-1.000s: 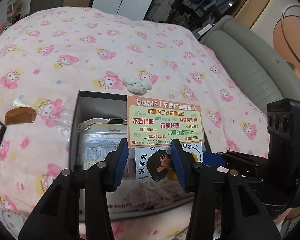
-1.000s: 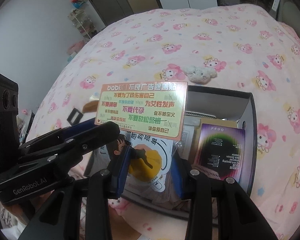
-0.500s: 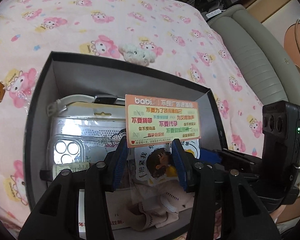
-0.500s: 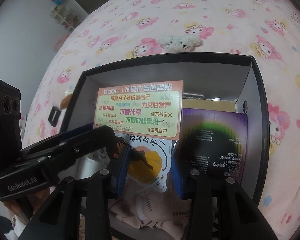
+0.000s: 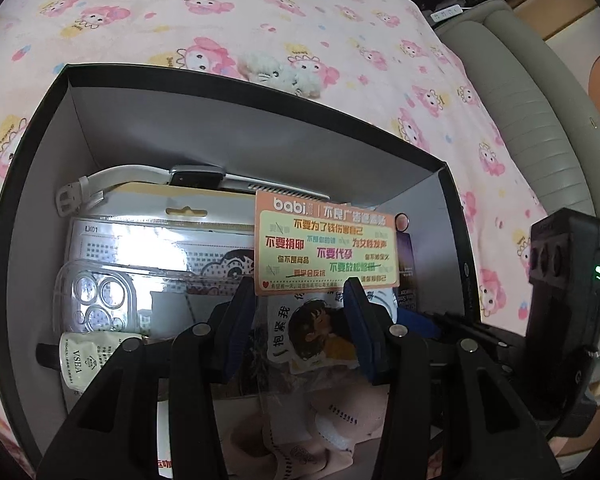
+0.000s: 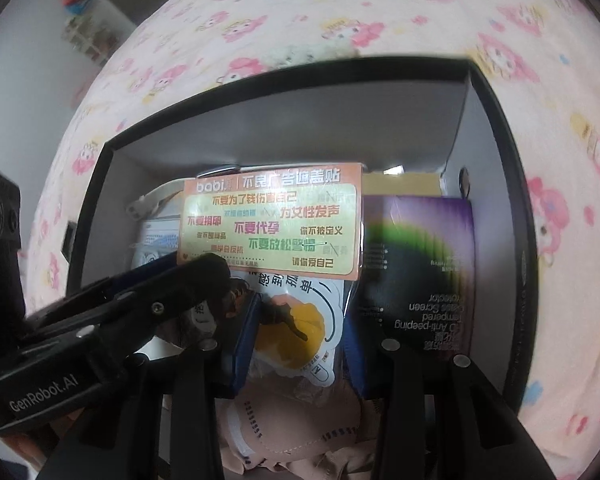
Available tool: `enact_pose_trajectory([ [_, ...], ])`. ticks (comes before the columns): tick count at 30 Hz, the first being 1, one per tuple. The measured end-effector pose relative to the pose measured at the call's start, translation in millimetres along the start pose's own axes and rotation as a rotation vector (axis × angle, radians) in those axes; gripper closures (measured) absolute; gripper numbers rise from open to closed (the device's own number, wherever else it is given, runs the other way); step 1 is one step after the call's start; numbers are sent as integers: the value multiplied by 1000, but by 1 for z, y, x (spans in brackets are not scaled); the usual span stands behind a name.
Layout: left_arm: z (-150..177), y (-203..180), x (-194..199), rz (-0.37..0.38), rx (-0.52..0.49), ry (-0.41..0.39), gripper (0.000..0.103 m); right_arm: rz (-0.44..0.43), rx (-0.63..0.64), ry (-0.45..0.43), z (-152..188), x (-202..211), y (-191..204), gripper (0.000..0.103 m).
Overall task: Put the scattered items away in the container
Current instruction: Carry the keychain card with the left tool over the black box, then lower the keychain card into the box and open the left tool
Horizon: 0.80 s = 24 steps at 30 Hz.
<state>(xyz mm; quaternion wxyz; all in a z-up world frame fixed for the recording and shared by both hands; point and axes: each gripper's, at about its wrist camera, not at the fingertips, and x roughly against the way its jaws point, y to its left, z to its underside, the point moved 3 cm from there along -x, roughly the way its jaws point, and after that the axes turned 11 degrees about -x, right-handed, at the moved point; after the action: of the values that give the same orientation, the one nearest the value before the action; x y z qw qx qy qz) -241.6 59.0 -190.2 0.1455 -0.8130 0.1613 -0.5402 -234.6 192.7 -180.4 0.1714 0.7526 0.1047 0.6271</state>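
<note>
We count one black box on the bed, and in it one sticker pack, one clear phone case, one watch, one purple screen-protector packet and one small sachet. One plush toy lies outside.

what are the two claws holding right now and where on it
Both hold one clear sticker packet over the box. The left claw and right claw each pinch its lower part, below the orange card.
</note>
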Motion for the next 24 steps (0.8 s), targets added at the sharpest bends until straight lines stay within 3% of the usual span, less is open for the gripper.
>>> enact_pose_trajectory([
  [4,3,6,0,20,34,-3,58,-2,-18,5,1,0,-3,67],
  [8,5,9,4,57,36,-21,58,73,-42,-46,1,5,-5,67],
  [11,5,8,8,23,3,-21,58,59,-45,-66,-1,10,-5,67],
  [15,2,4,5,-64,-55,30,58,157,39,-142,-1,15,4,67],
  [19,-1,9,10,-39,-56,24,58,188,102,-257,-2,32,11,67],
  [24,-5,15,5,-80,-25,30,59,185,87,-253,-7,30,6,67],
])
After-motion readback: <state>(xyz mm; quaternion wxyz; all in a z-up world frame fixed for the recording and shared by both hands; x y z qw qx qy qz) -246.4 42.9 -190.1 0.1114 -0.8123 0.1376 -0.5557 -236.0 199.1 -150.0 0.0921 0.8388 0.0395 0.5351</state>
